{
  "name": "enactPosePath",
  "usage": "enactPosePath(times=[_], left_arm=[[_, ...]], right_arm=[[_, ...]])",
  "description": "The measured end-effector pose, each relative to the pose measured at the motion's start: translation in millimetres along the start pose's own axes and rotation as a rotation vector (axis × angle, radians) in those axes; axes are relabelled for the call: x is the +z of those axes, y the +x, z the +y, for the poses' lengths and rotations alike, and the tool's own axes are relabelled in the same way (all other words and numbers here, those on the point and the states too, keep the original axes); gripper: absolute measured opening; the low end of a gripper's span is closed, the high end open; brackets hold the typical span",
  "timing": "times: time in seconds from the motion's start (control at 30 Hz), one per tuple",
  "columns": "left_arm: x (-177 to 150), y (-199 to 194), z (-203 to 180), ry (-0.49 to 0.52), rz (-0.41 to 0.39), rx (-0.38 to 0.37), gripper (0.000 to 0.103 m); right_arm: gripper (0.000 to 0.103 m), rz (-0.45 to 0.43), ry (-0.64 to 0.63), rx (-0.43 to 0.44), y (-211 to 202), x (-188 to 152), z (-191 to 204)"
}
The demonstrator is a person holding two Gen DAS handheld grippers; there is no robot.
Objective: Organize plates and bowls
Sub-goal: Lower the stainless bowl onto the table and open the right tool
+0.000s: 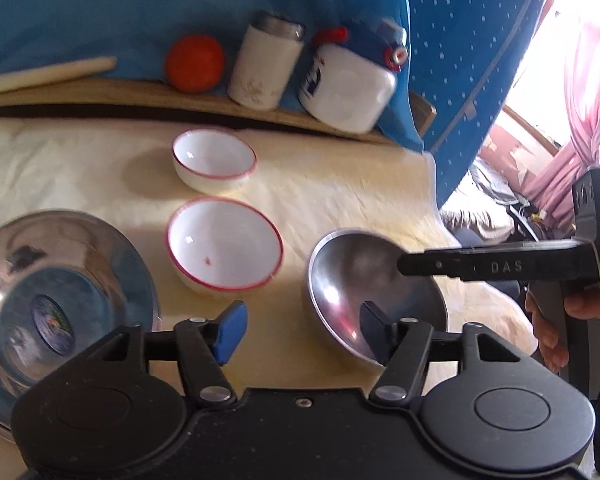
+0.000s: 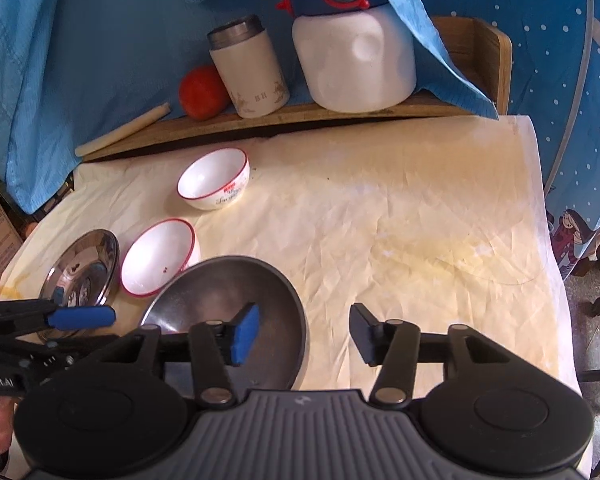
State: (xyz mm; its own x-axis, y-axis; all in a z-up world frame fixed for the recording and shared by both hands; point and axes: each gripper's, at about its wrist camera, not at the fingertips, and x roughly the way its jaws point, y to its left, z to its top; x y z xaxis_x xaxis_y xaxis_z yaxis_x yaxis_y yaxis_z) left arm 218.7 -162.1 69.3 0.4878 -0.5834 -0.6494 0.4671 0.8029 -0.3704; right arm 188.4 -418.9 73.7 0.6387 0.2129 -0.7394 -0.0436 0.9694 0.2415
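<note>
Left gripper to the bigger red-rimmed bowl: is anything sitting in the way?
Nothing visible. The left gripper is open and empty, and only bare cloth lies between its fingers and the larger red-rimmed bowl. The dull metal bowl sits off to the right under the right gripper, the shiny steel plate to the left.

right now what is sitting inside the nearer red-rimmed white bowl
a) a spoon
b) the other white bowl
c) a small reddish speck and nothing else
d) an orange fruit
c: the nearer red-rimmed white bowl shows only a small reddish speck on its white inside, while the smaller white bowl stands apart behind it and the orange fruit is up on the wooden shelf.
</note>
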Motion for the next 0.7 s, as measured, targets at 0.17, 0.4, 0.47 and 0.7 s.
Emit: enactPosePath(times=[0.17,0.4,0.47,0.7], left_arm=[[14.0,-18.6,14.8,-0.010,-0.089,0.043,0.089],[39.8,-9.3,41.3,0.017,-0.087,0.159,0.102],[43.2,-1.1,48.0,0.017,-0.055,0.180,0.102],[49.6,25.5,64.2,0.051,0.029,0.211,0.102]], right_arm=[[0.081,-0.036,0.002,0.017,-2.8,7.4,3.0],[0.094,-0.111,-0.029,0.074,-0.9,22.0,18.3],[0.097,-0.116,-0.042,0.087,2.3,25.6,23.5],[0.101,-0.095,-0.084,0.107,20.3,34.2,36.1]])
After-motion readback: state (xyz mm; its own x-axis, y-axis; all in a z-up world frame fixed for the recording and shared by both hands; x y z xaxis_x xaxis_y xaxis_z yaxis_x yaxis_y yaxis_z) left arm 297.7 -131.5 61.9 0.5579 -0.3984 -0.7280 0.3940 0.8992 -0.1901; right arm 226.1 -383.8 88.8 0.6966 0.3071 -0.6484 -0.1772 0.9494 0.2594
